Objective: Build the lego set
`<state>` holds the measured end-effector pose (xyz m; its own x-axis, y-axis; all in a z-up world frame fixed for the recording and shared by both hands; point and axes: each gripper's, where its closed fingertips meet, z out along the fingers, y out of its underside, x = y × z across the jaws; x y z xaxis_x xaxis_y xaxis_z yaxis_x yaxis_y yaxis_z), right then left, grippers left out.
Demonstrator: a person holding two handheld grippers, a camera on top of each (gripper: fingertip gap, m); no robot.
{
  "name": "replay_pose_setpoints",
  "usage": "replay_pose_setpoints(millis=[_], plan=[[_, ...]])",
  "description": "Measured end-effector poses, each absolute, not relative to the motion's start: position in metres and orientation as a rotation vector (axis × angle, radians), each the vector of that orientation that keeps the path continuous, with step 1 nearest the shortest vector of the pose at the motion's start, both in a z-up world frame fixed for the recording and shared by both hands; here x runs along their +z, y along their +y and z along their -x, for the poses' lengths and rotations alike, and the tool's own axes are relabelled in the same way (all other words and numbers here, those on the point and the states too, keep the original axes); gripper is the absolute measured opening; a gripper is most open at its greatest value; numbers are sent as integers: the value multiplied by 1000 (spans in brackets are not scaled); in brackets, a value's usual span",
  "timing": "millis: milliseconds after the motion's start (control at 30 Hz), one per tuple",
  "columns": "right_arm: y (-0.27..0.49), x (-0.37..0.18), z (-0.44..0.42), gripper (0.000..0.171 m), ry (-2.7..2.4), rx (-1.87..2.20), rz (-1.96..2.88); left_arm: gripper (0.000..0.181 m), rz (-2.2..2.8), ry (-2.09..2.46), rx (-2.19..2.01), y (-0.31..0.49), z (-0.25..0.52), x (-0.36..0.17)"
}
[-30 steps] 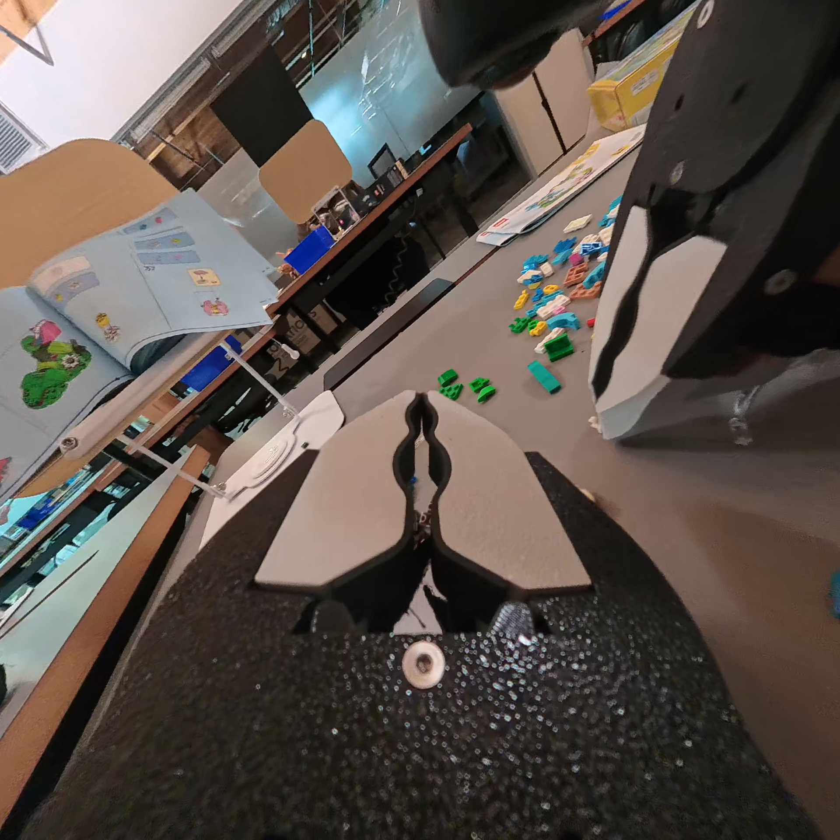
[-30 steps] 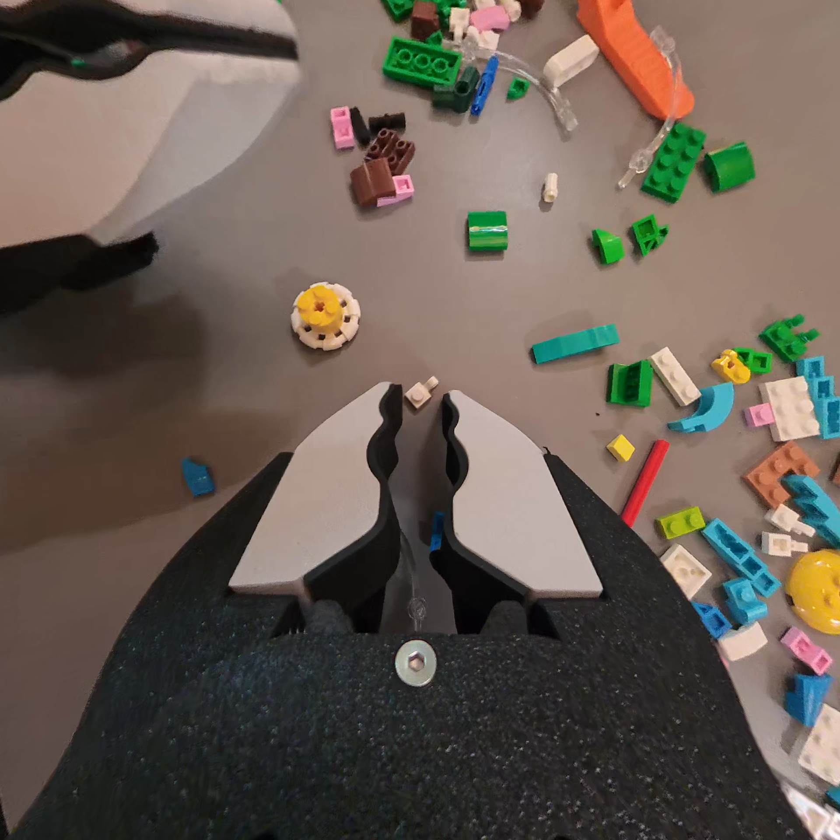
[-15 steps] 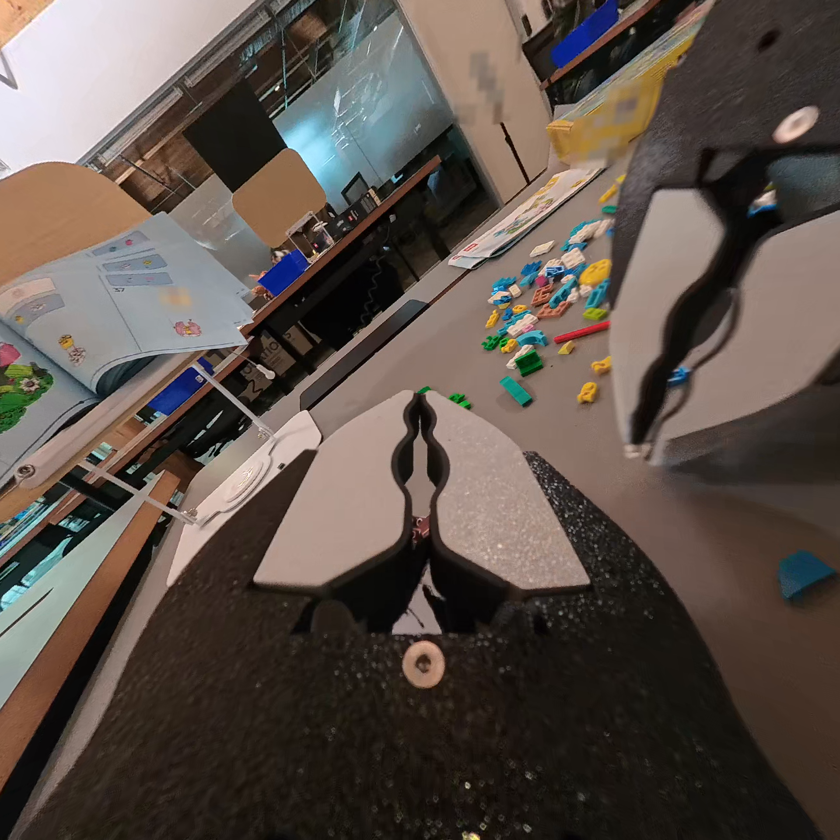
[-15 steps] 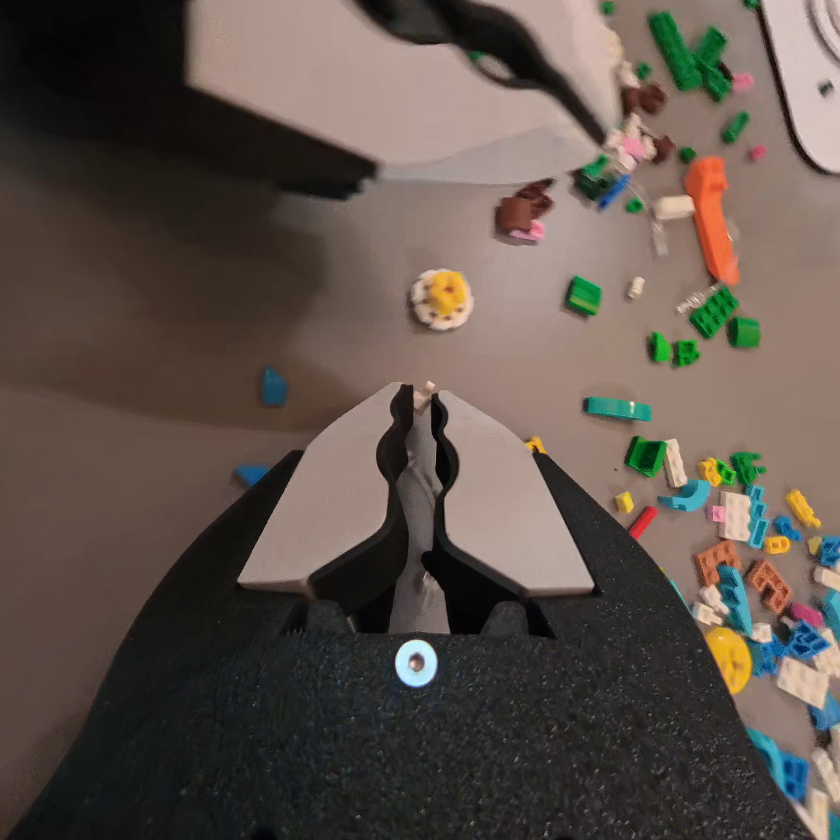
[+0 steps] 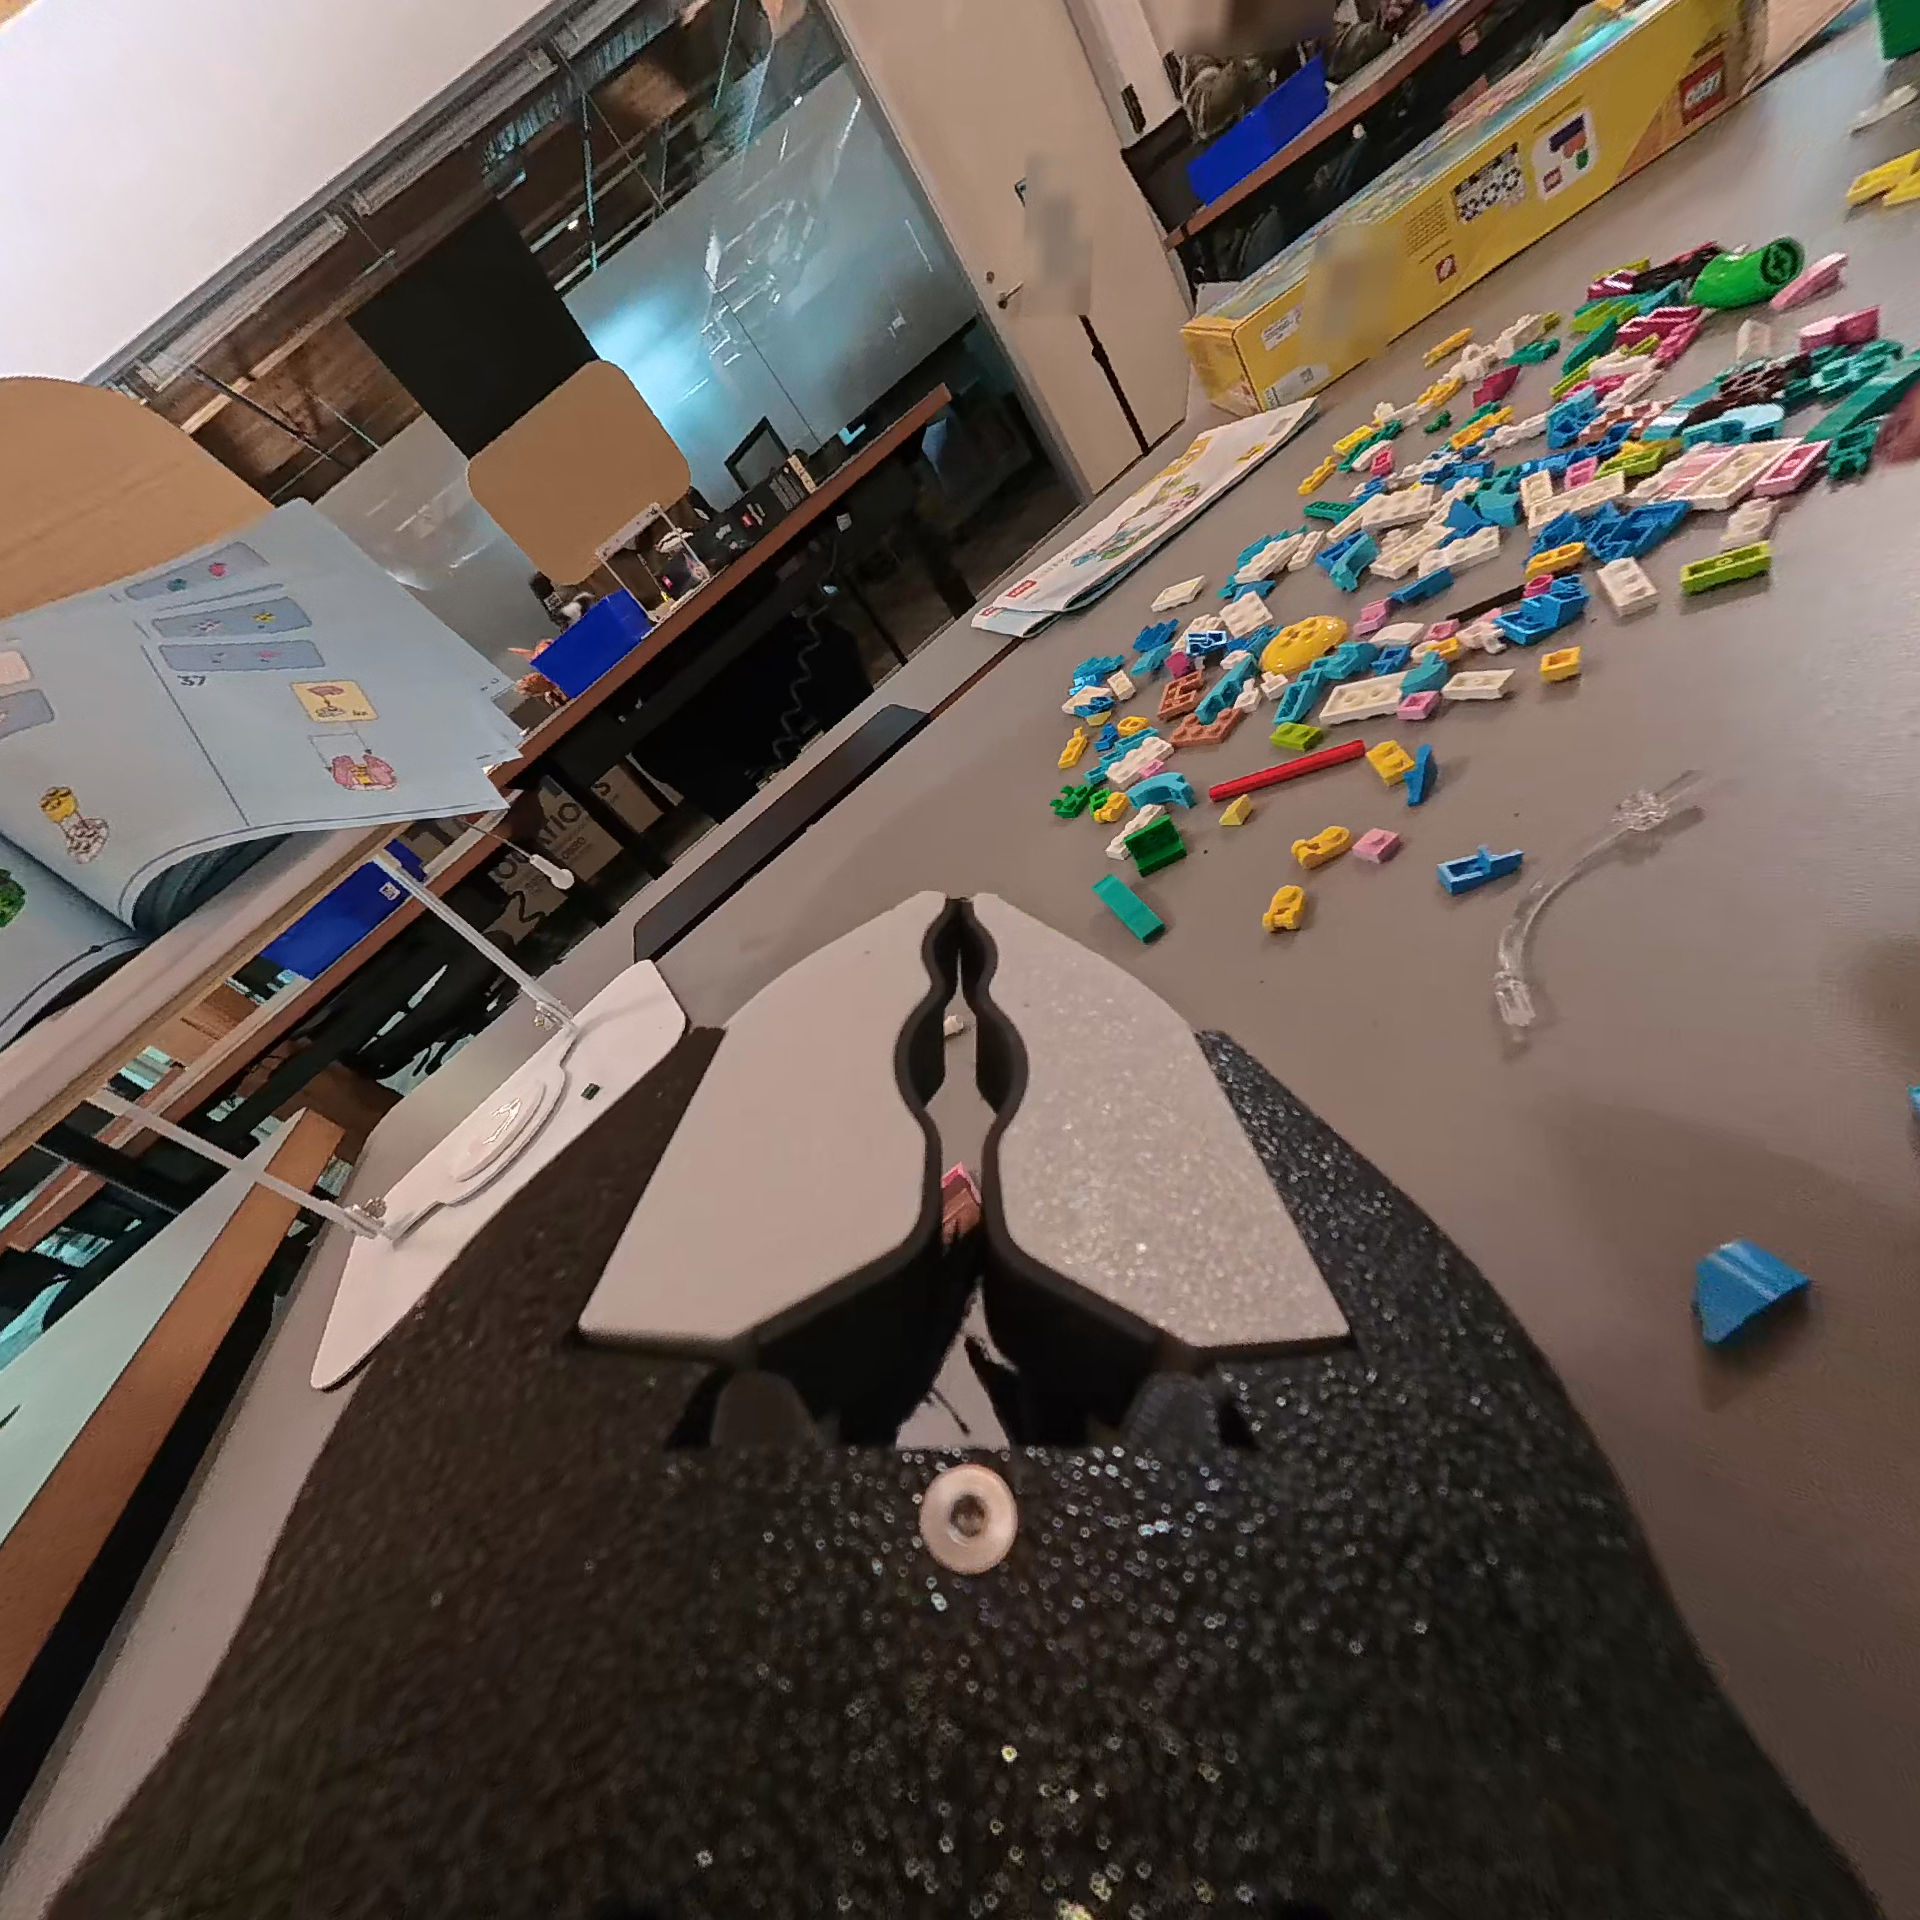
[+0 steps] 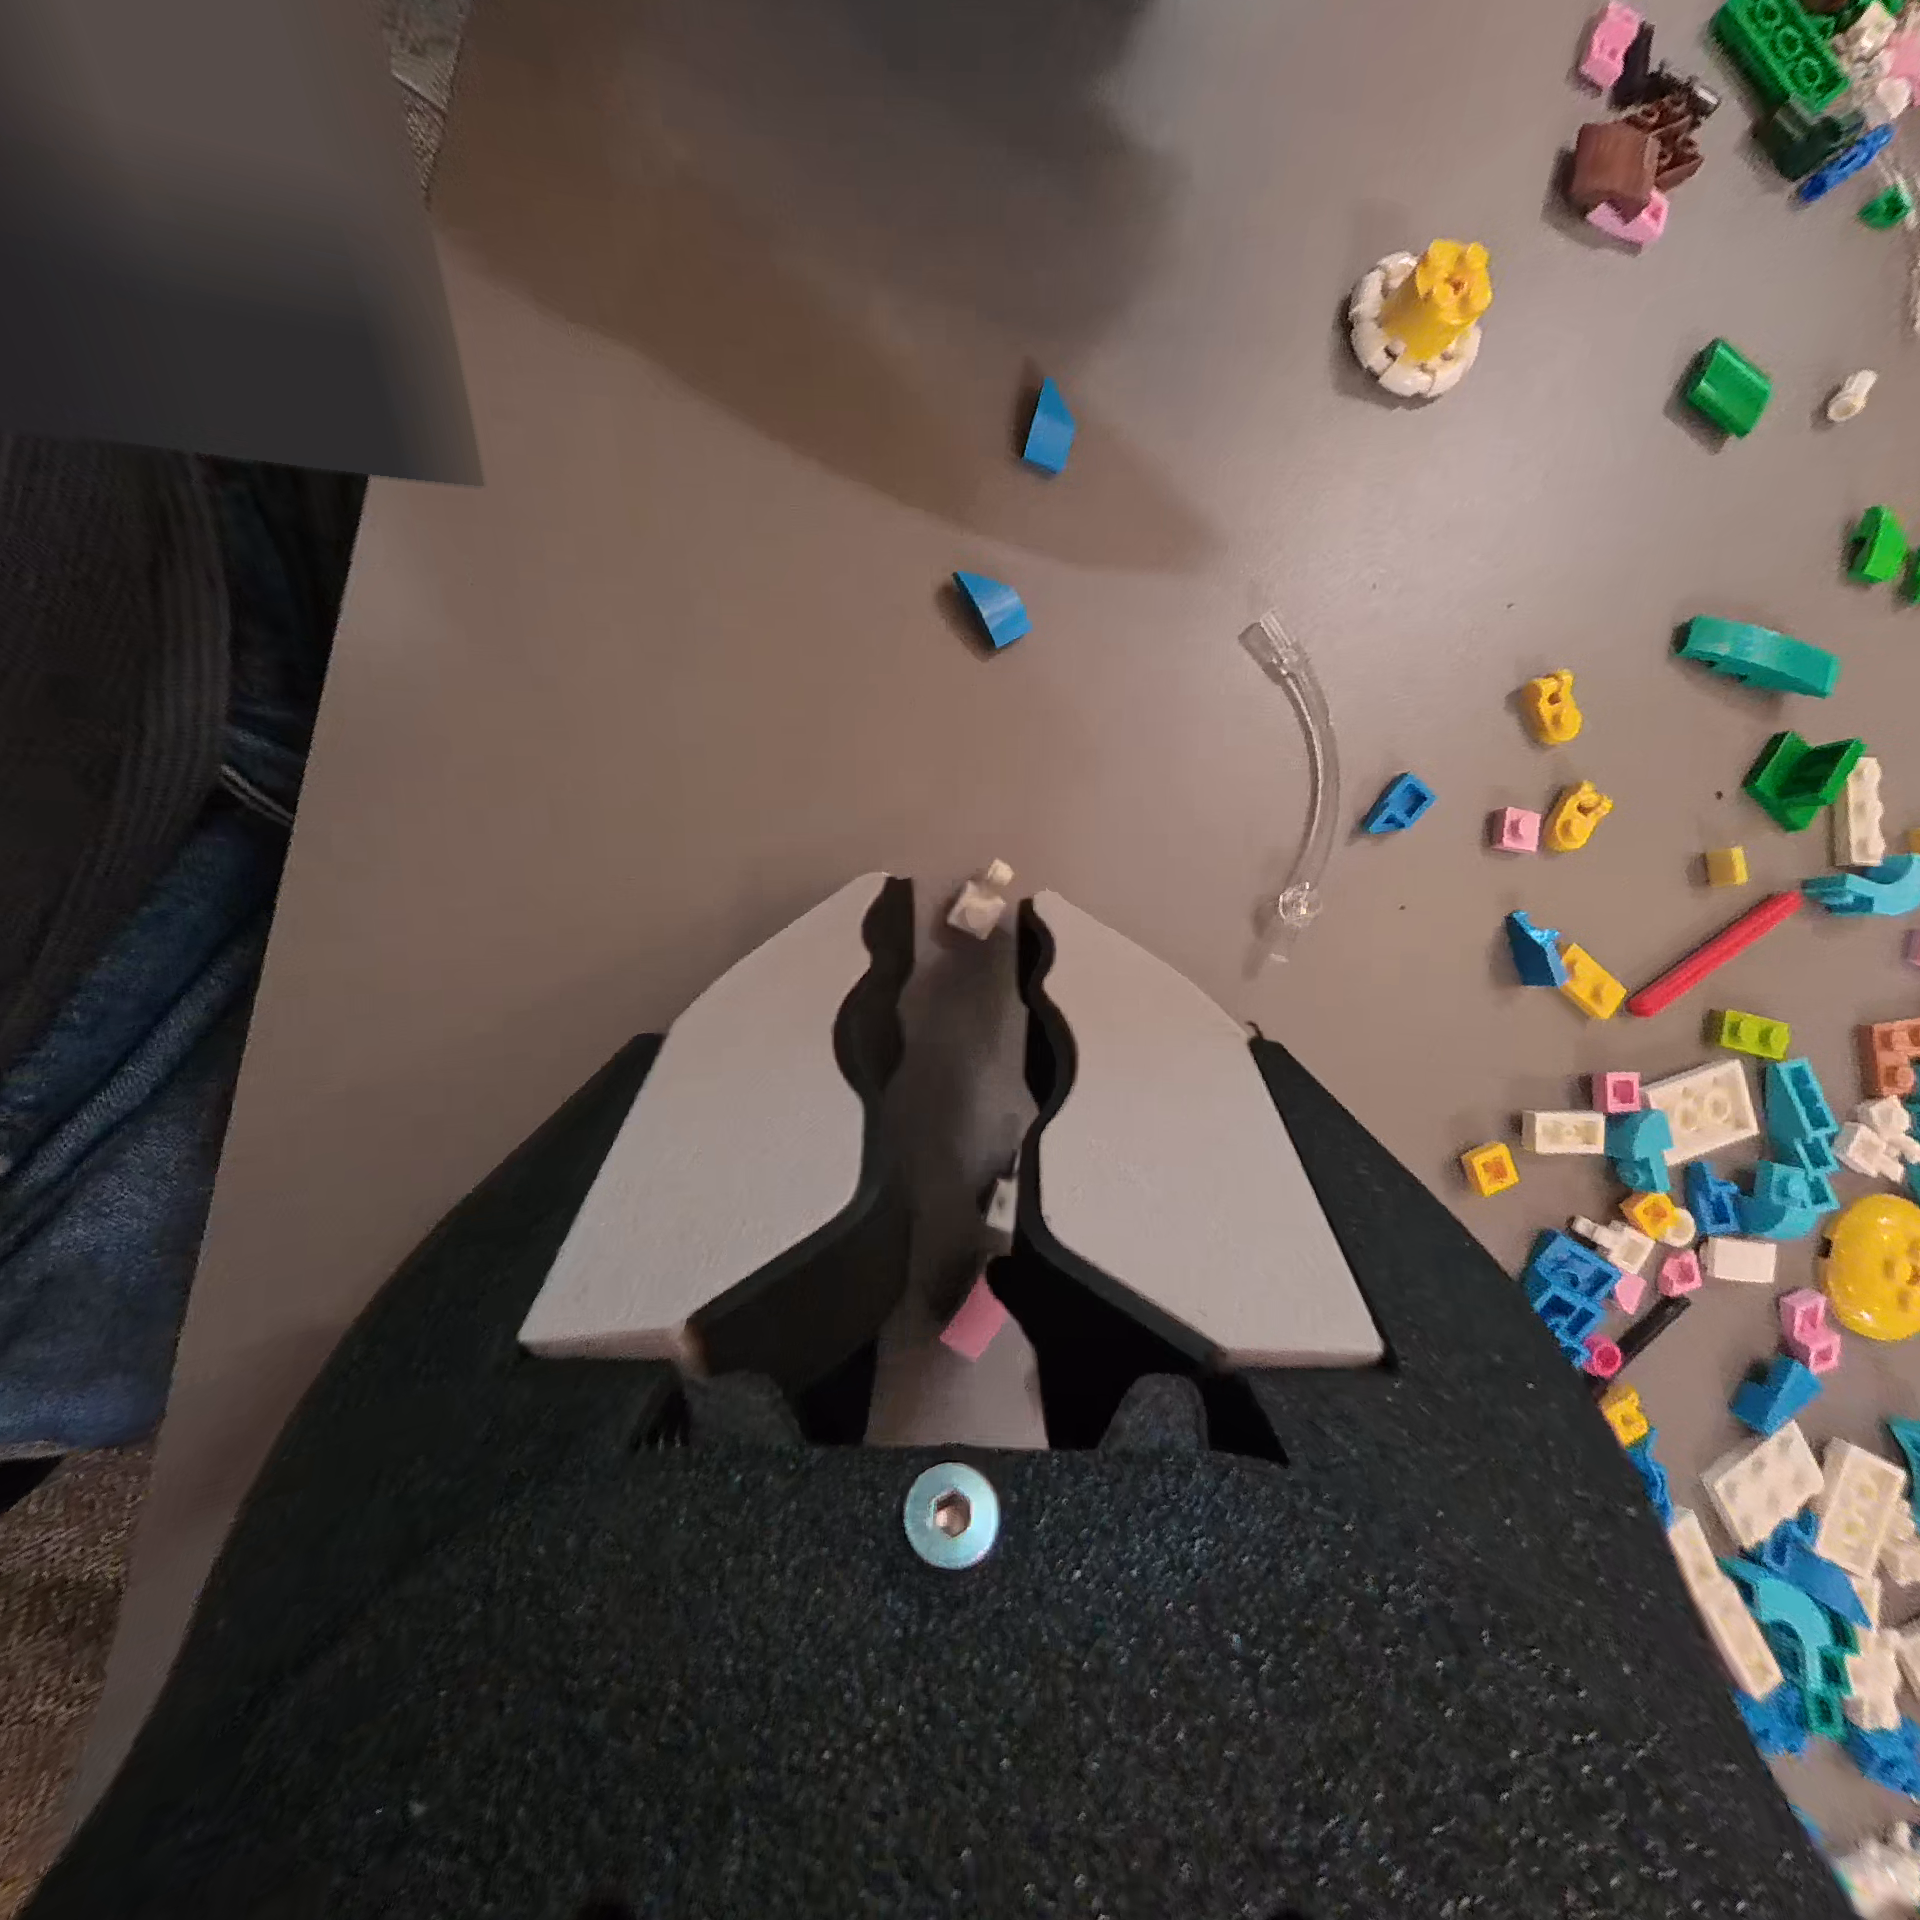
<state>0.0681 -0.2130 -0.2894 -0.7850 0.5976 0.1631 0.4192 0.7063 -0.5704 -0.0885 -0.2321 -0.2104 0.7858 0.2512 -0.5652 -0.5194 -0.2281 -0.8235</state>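
My right gripper [image 6: 964, 894] is open a little, low over the grey table [image 6: 675, 675]. A small white piece [image 6: 977, 904] sits between its fingertips; I cannot tell if either finger touches it. My left gripper [image 5: 961, 912] is shut with nothing seen in its tips. A clear curved piece [image 6: 1304, 769] lies on the table to the right; it also shows in the left wrist view [image 5: 1558, 904]. A yellow and white flower build [image 6: 1418, 312] stands farther off. Loose bricks are heaped at the right [image 6: 1766, 1247] and show in the left wrist view [image 5: 1455, 582].
Two blue slope pieces [image 6: 1044, 426] [image 6: 992, 611] lie ahead of the right gripper. The table edge and a person's leg [image 6: 104, 1039] are at the left. An open instruction booklet [image 5: 239, 707] on a white stand [image 5: 499, 1132], a flat booklet [image 5: 1143, 520] and a yellow box [image 5: 1455, 239] are on the table. The left gripper's tips are roughly 15 cm from the right gripper's.
The right gripper closed on the small white piece, swung toward the table's near edge, and its jaws have now parted. It has left the left wrist view. The clear curved piece now lies on the table.
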Motion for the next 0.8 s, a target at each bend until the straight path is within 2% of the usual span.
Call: replay_pose_setpoints(millis=[167, 300, 500, 600, 800], plan=[[-181, -272, -88, 19, -2486, 765, 998, 0, 1652, 228, 715, -231, 86, -210], [-153, -281, -110, 15, -2476, 677, 1213, 0, 1656, 248, 716, -230, 84, -212], [-151, -293, -111, 14, -2435, 655, 1266, 0, 1660, 272, 712, -229, 80, -214], [-151, -293, -109, 8, -2425, 666, 1272, 0, 1661, 277, 710, -229, 80, -214], [-156, -279, -103, 7, -2374, 793, 1273, 0, 1656, 301, 705, -228, 76, -215]])
